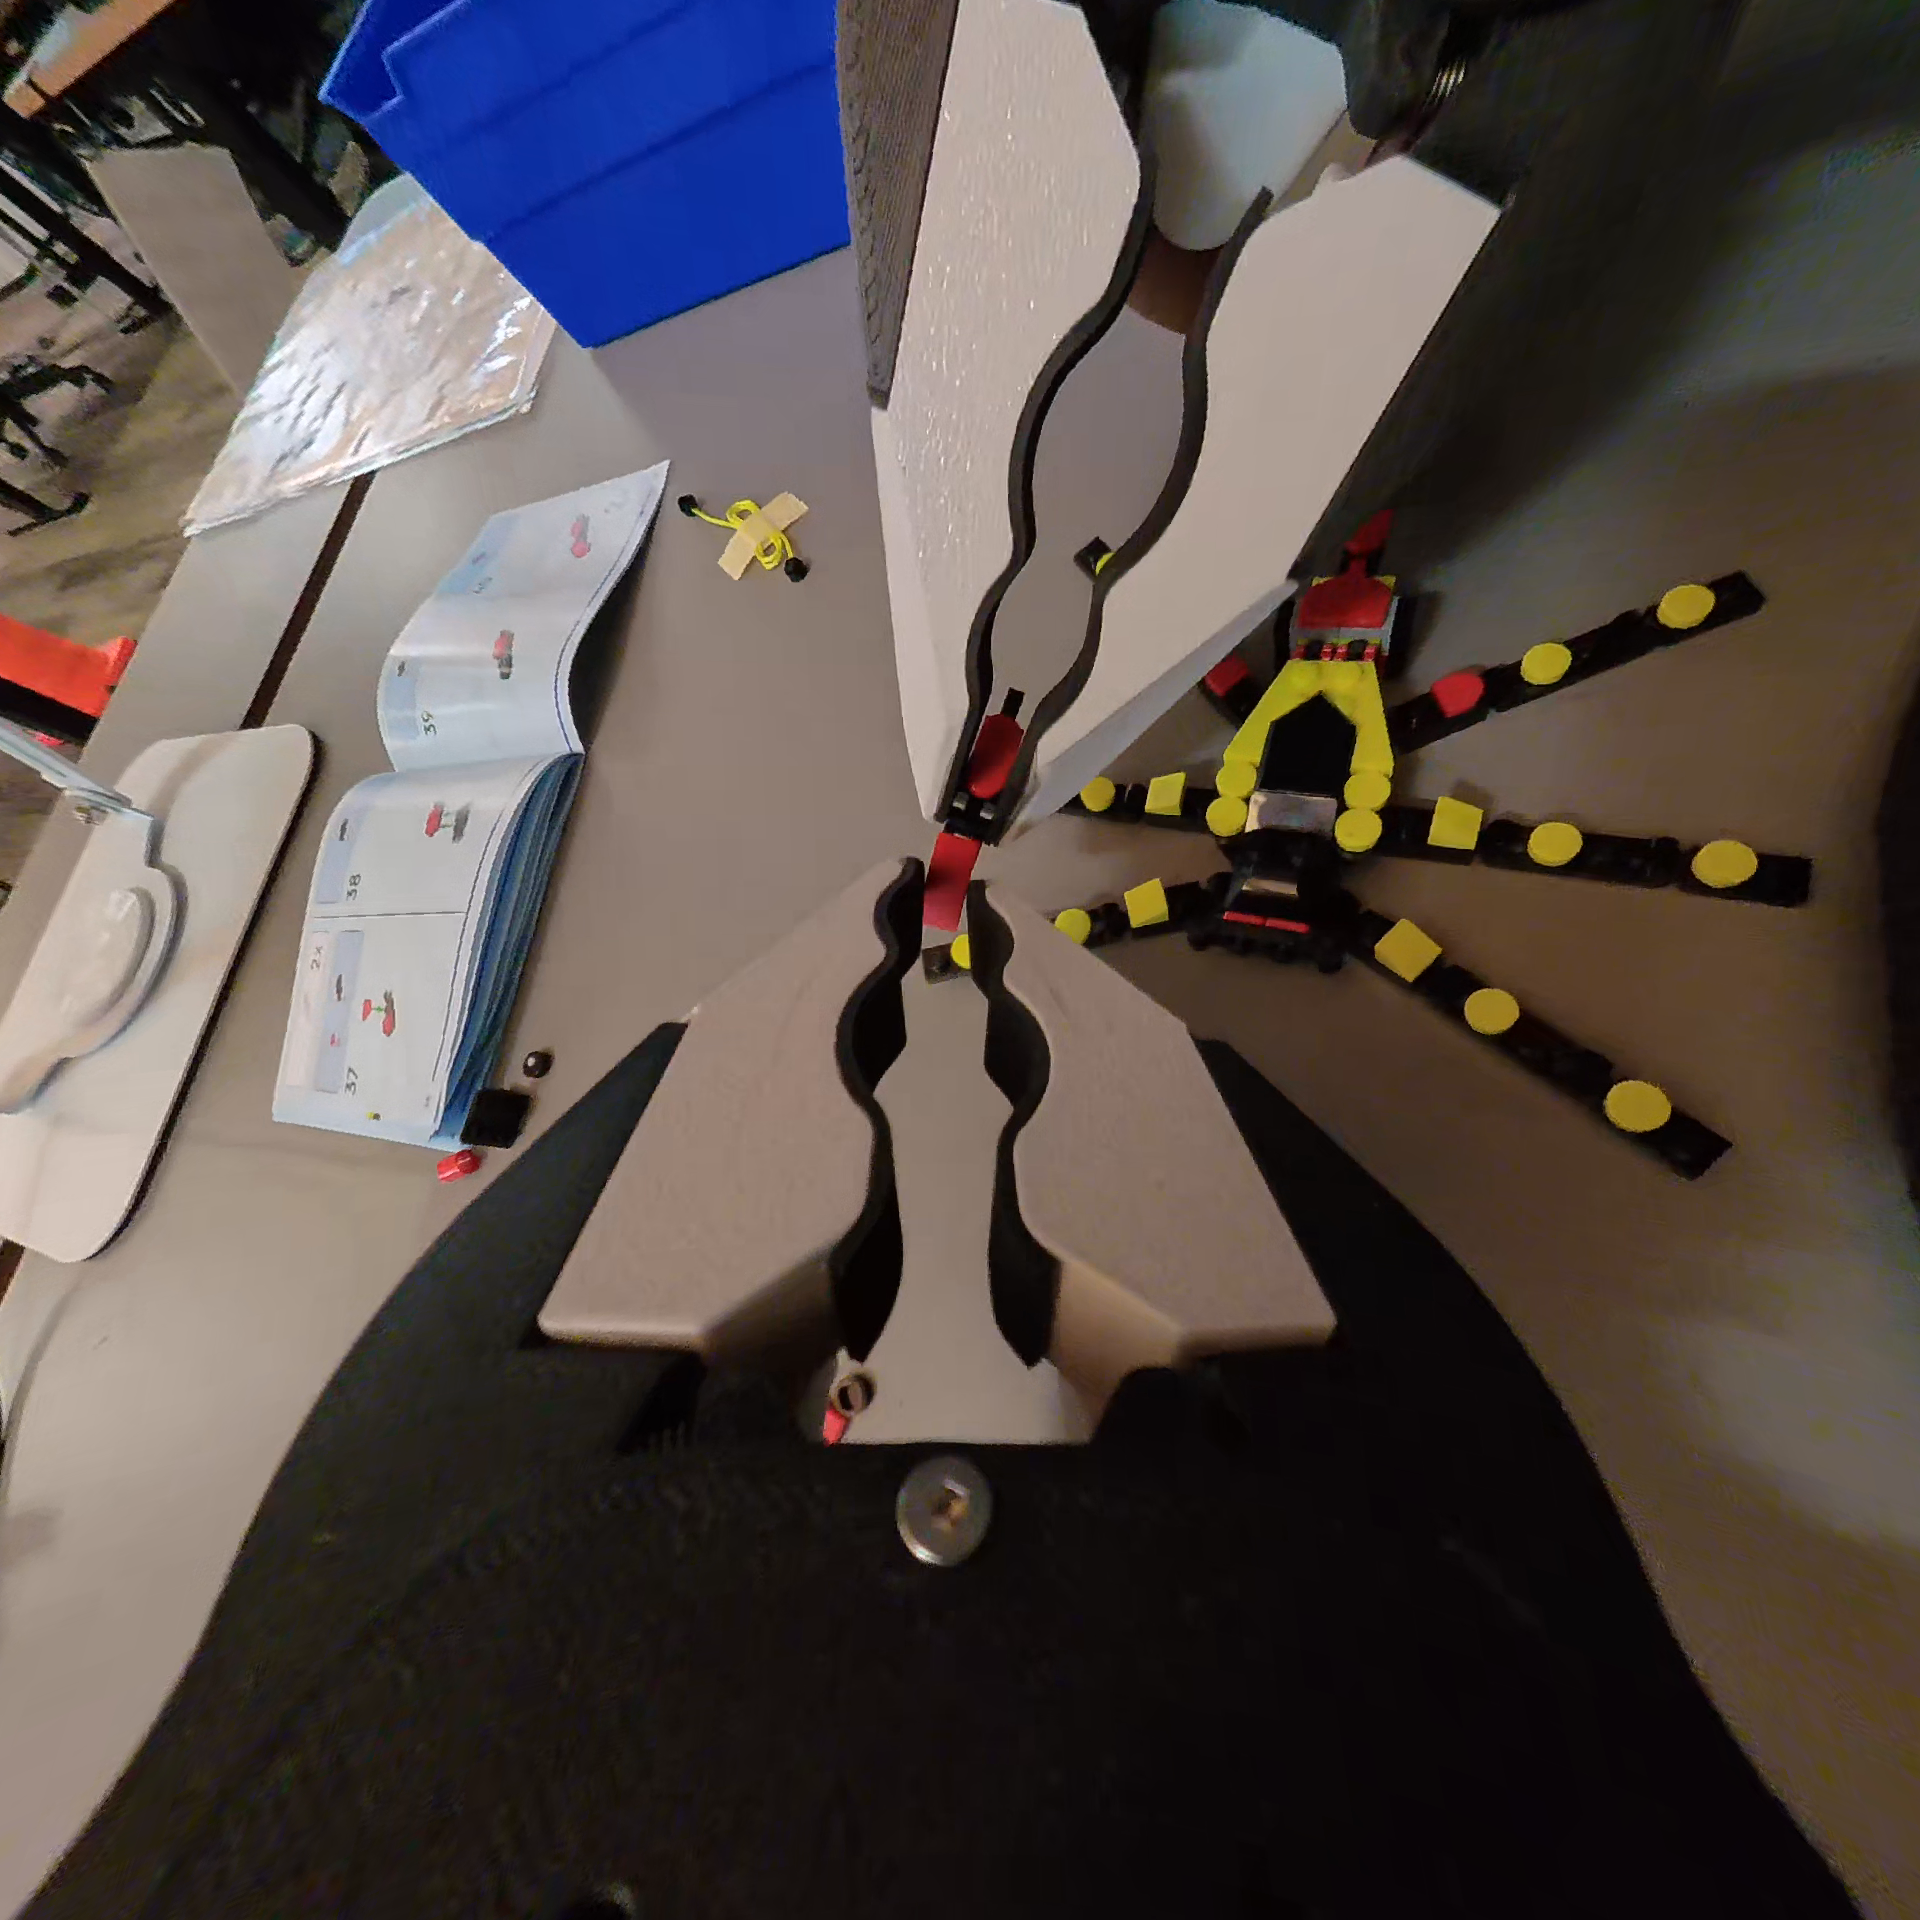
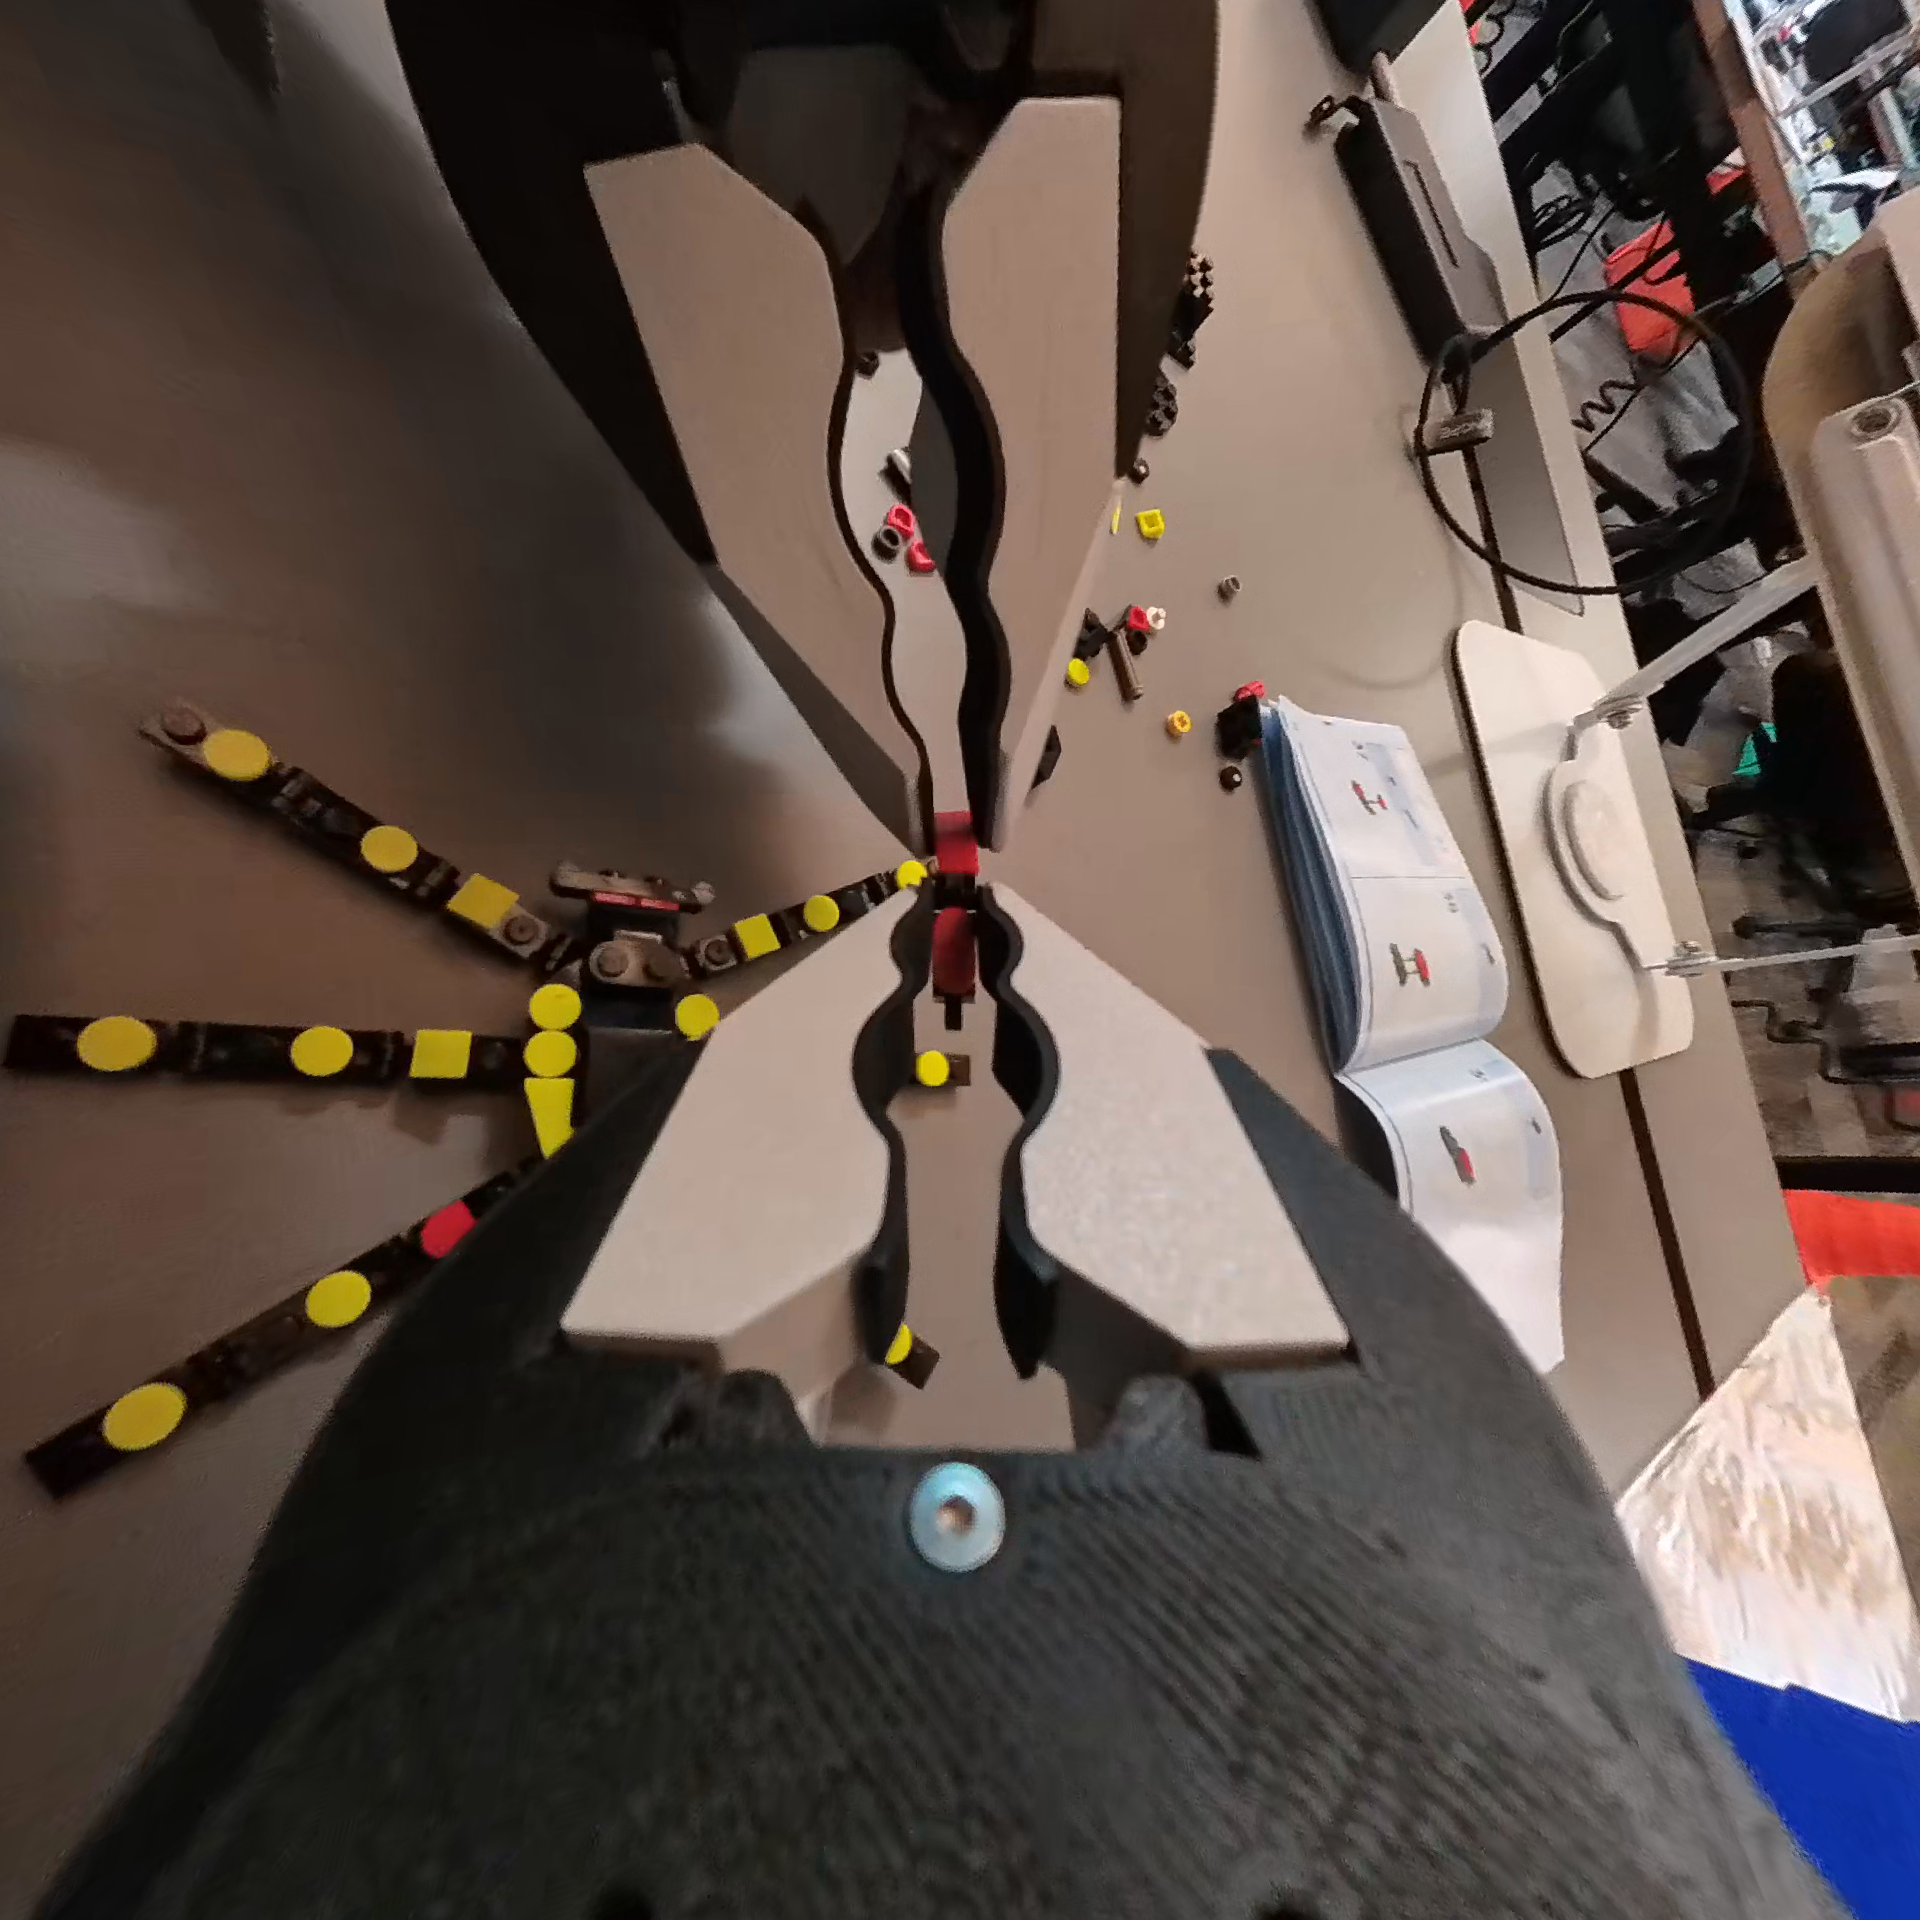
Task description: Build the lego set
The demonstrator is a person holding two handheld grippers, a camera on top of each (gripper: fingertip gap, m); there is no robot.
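Observation:
My left gripper [image 1: 940, 899] is shut on a small flat red piece [image 1: 951, 878]. My right gripper [image 1: 987, 816] comes in from above, tip to tip with it, shut on a red and black piece [image 1: 992, 753]. The two pieces meet end to end above the table. The right wrist view shows my right gripper [image 2: 951, 914] on the red and black piece [image 2: 954, 956] and the left gripper [image 2: 956, 831] on the red piece [image 2: 956, 844]. The black spider model [image 1: 1299, 821] with yellow dots on its legs lies flat beside them and also shows in the right wrist view [image 2: 613, 977].
An open instruction booklet [image 1: 468, 831] lies left of the grippers. A blue bin [image 1: 623, 156], a clear bag [image 1: 384, 353], a taped yellow string [image 1: 758, 535] and a white stand base [image 1: 114, 935] sit beyond. Loose small pieces [image 2: 1132, 634] lie scattered. A black piece with a yellow dot [image 2: 935, 1068] lies under the grippers.

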